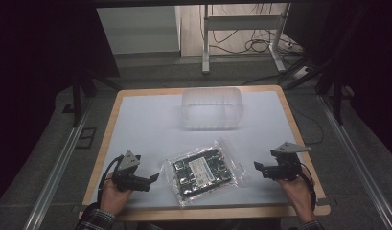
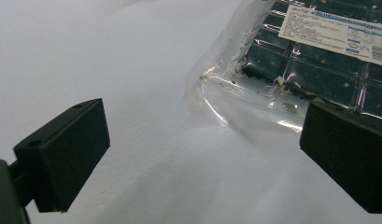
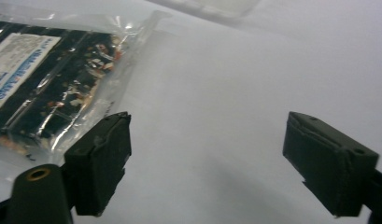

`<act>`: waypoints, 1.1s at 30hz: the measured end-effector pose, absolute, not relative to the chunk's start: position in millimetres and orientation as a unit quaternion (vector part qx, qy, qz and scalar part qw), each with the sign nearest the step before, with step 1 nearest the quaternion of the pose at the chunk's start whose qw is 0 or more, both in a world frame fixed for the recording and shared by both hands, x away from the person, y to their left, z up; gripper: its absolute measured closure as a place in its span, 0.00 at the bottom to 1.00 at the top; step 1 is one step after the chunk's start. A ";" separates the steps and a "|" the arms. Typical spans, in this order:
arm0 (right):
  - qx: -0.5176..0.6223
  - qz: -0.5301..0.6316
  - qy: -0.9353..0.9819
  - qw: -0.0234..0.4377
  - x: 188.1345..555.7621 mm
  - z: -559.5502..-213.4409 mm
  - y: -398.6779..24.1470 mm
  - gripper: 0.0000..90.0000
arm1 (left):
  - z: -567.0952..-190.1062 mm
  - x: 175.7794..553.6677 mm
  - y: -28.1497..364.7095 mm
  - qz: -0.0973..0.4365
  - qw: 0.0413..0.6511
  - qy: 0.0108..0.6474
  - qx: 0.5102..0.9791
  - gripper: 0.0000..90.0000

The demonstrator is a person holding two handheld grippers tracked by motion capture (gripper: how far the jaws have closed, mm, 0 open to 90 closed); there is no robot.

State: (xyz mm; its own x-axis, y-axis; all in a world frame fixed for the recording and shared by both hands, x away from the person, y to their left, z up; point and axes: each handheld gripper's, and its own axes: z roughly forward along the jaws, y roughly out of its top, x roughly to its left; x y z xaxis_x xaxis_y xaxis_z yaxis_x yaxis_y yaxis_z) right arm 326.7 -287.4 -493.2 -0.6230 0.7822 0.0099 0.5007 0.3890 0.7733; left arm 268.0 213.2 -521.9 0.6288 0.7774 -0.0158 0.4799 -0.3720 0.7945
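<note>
Both tools, left (image 1: 155,178) and right (image 1: 257,166), gape empty beside the flat packet (image 1: 206,171), lying diagonally.

Grippers: two, left gripper (image 1: 154,178) and right gripper (image 1: 257,166)
Sealed clear bag (image 1: 203,171) with dark compartment tray: one
Translucent plastic container (image 1: 212,108): one
Table (image 1: 145,120): one

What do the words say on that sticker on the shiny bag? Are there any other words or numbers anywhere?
None can be read.
White label on the clear bag: rows of dark and blue print, too small and blurred to read.
Same label in the right gripper view: blurred as well.
Clear plastic tub, table, both grippers: no writing that I can see.
</note>
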 end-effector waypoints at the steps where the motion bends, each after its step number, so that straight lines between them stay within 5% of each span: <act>1: 0.394 0.387 0.813 0.182 326.7 -493.2 -287.4 0.15 | -521.9 268.0 213.3 0.184 0.404 0.389 0.807 0.01; 13: 0.394 0.374 0.823 0.167 328.1 -496.3 -283.3 0.06 | -522.2 267.6 211.3 0.186 0.403 0.380 0.812 0.01; 33: 0.385 0.399 0.818 0.154 330.0 -495.3 -266.4 0.04 | -521.6 266.6 209.6 0.190 0.403 0.375 0.813 0.01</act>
